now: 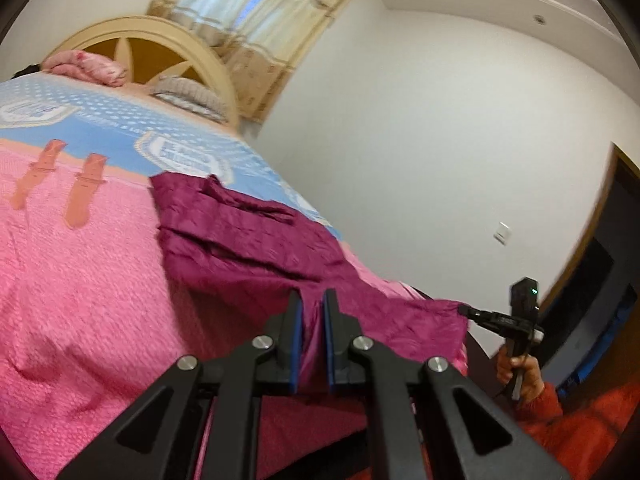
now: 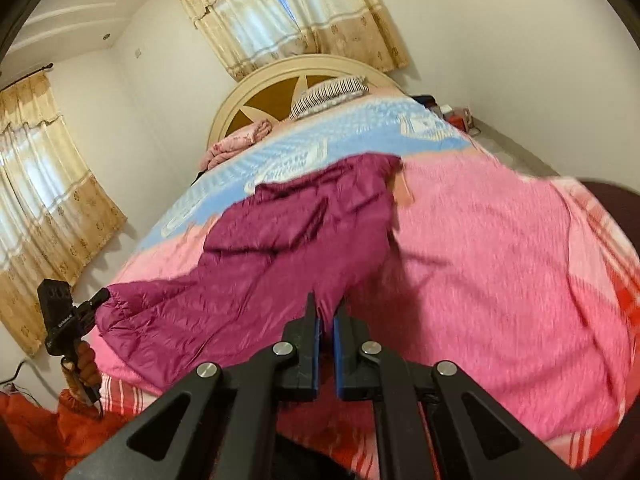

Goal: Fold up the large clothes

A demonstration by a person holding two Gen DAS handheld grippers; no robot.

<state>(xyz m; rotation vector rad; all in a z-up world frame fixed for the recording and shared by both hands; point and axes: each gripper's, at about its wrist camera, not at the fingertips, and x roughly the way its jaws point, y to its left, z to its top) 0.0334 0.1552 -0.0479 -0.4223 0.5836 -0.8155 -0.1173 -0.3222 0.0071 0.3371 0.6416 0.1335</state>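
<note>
A large maroon quilted garment (image 1: 248, 240) lies stretched across the pink bedspread (image 1: 80, 280); it also shows in the right wrist view (image 2: 288, 232). My left gripper (image 1: 312, 300) is shut on the garment's near edge, fabric pinched between its blue pads. My right gripper (image 2: 326, 306) is shut on another part of the near edge. In the left wrist view the other gripper (image 1: 464, 310) holds the garment's right corner. In the right wrist view the other gripper (image 2: 102, 296) holds its left corner. Both corners are lifted at the bed's foot.
The bed has a cream headboard (image 2: 288, 80), a blue patterned sheet (image 2: 340, 136), a striped pillow (image 2: 332, 94) and a folded pink blanket (image 1: 88, 66). Curtained windows (image 2: 288, 12) stand behind. A dark doorway (image 1: 600, 272) is at right. Red clothing (image 2: 48, 428) lies low.
</note>
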